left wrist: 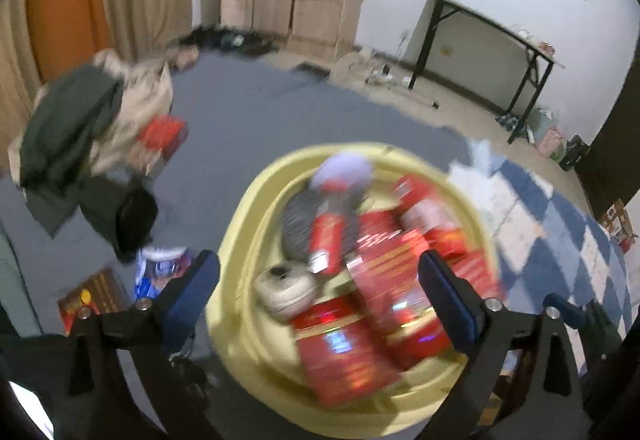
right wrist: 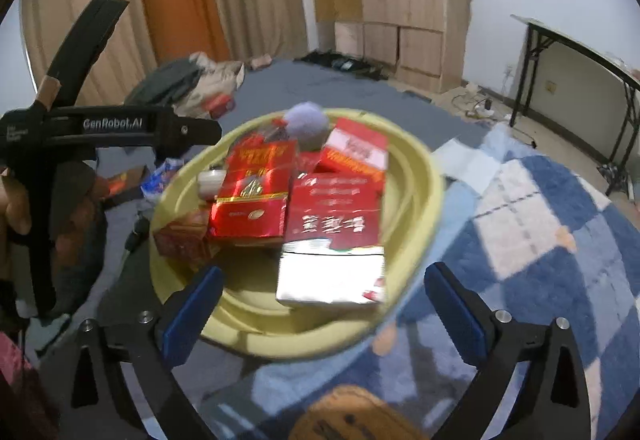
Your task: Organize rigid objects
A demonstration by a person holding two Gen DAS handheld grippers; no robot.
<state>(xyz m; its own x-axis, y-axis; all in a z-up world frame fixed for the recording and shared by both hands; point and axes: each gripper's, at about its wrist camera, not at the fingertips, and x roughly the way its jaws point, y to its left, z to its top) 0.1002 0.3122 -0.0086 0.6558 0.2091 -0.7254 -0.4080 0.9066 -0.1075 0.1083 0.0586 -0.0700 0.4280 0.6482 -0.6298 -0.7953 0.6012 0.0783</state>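
A yellow basin [left wrist: 244, 240] sits on the grey bed cover and holds several red boxes [left wrist: 344, 356], a grey yarn ball [left wrist: 298, 220], a lilac ball [left wrist: 344, 170] and a cream tape roll [left wrist: 284, 286]. My left gripper [left wrist: 320, 280] is open and empty just above the basin. In the right wrist view the same basin [right wrist: 416, 176] holds red boxes [right wrist: 252, 196] and a silver-ended box [right wrist: 332, 276]. My right gripper [right wrist: 324, 300] is open and empty over the basin's near rim. The left gripper's black body [right wrist: 112, 126] shows at the left.
A red box [left wrist: 162, 136] lies by a heap of clothes [left wrist: 76, 136] at the left. A blue packet [left wrist: 160, 270] and a dark red box [left wrist: 94, 298] lie left of the basin. A blue checked blanket [right wrist: 540, 240] lies right. A black table [left wrist: 488, 40] stands by the wall.
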